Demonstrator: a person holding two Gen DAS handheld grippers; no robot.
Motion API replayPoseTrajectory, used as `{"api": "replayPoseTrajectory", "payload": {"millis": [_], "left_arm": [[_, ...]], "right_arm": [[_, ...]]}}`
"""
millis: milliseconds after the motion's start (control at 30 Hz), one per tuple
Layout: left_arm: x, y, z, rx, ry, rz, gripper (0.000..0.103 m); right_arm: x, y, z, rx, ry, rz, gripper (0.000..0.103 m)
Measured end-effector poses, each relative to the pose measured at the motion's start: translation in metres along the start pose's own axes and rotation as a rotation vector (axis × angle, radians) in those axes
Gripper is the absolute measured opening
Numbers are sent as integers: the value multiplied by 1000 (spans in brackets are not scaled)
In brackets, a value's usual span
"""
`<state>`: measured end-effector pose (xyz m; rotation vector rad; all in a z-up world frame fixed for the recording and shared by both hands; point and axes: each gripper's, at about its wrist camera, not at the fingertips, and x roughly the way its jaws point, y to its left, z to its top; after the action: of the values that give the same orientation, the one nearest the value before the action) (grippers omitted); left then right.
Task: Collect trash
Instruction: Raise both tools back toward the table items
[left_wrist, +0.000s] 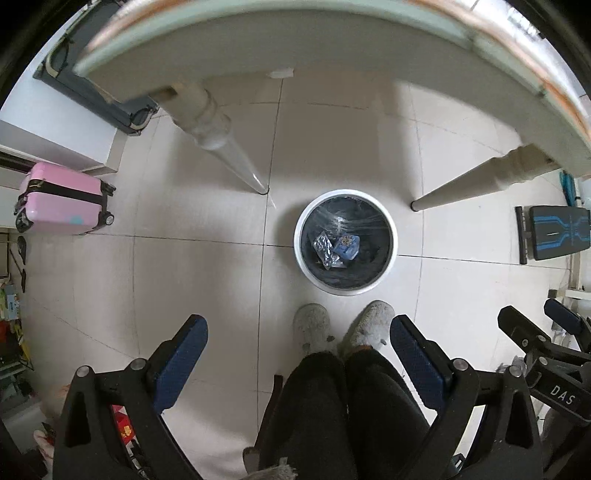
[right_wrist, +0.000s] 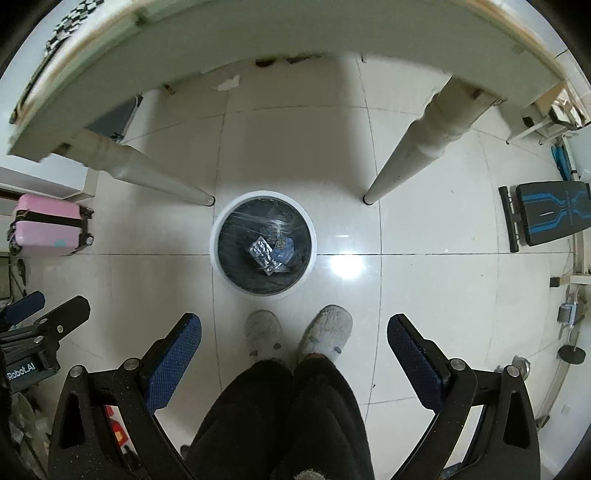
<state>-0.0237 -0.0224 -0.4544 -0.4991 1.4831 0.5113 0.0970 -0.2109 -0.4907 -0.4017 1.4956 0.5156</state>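
A round white trash bin (left_wrist: 306, 271) (right_wrist: 218, 266) with a dark liner stands on the tiled floor below both grippers. Inside lie a silver blister pack (left_wrist: 325, 247) (right_wrist: 263, 253) and a blue wrapper (left_wrist: 347, 245) (right_wrist: 285, 253). My left gripper (left_wrist: 299, 328) is open with nothing between its blue pads, pointing down near the bin. My right gripper (right_wrist: 294, 326) is open and empty too, held beside the left one. The right gripper (left_wrist: 535, 321) shows at the right edge of the left wrist view, and the left gripper (right_wrist: 48, 306) shows at the left edge of the right wrist view.
A person's dark-trousered legs and grey slippers (left_wrist: 332, 325) (right_wrist: 295, 332) stand just in front of the bin. A pale table edge (left_wrist: 295, 40) (right_wrist: 277, 33) and its legs (left_wrist: 218, 140) (right_wrist: 421, 140) arch above. A pink suitcase (left_wrist: 62, 199) is left, a black-blue bench (right_wrist: 543, 214) right.
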Motion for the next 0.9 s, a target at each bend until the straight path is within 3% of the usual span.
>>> {"api": "replayPoseTrajectory", "payload": {"millis": [267, 467, 733, 833, 900], "left_arm": [[-78, 13, -2, -12, -38, -6, 101], [-137, 16, 35, -43, -175, 6, 101], [-184, -8, 138, -32, -338, 99, 103], [-183, -24, 178, -52, -350, 137, 103], [-174, -34, 201, -84, -343, 167, 103]], "right_arm": [[-96, 12, -8, 18, -29, 47, 102], [-167, 13, 22, 92, -81, 141, 102], [-233, -36, 144, 210, -201, 121, 102], [-234, -50, 212, 120, -221, 37, 102], [-221, -51, 260, -30, -206, -67, 102]]}}
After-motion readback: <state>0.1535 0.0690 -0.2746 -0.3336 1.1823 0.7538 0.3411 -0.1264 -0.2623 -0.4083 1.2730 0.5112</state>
